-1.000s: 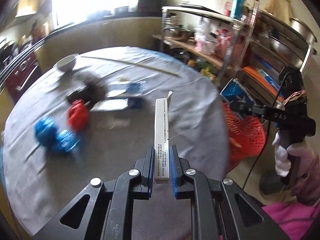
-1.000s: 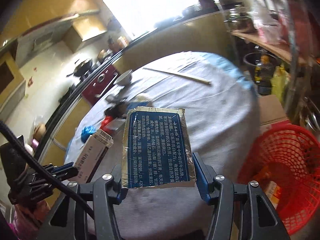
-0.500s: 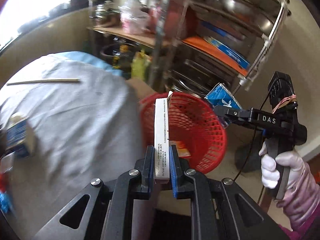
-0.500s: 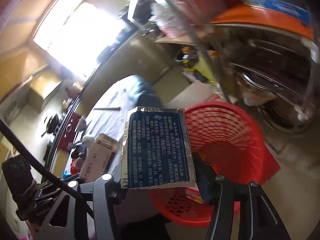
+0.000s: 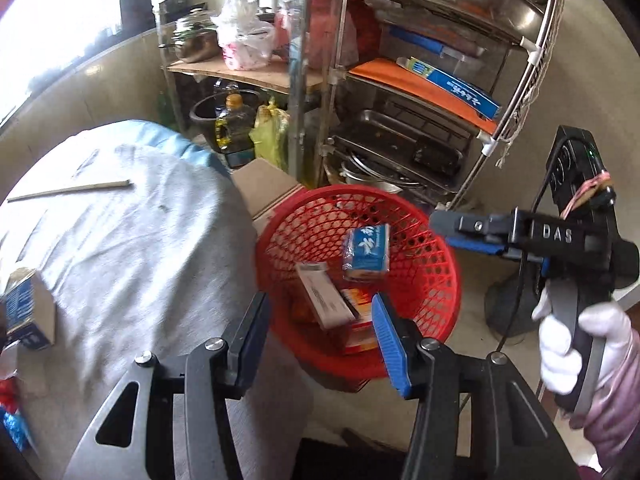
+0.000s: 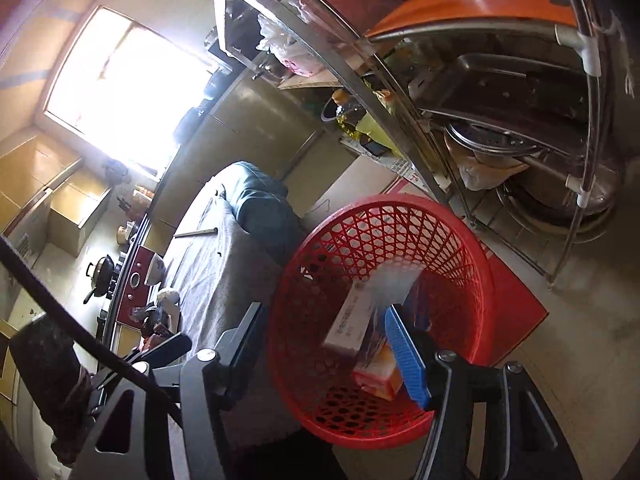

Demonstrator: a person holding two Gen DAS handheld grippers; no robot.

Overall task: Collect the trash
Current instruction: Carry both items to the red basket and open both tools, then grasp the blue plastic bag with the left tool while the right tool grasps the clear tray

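Observation:
A red mesh basket (image 5: 436,280) stands on the floor beside the round grey-clothed table (image 5: 132,248). Inside lie a white carton (image 5: 322,298), a blue foil packet (image 5: 366,254) and an orange box (image 5: 360,320). My left gripper (image 5: 320,334) is open and empty above the basket's near rim. My right gripper (image 6: 328,344) is open and empty over the basket (image 6: 452,240); it also shows in the left wrist view (image 5: 472,228). The white carton (image 6: 352,320) shows blurred inside, with the orange box (image 6: 380,376) below it.
A steel rack (image 5: 420,92) with pans, trays and bags stands behind the basket. A cardboard box (image 5: 264,188) sits between table and rack. On the table lie a blue carton (image 5: 26,308), a wooden stick (image 5: 72,190) and red and blue wrappers (image 5: 10,412).
Both grippers swung from the table to the basket and opened. The white carton left the left gripper and the blue foil packet left the right gripper; both now lie in the basket.

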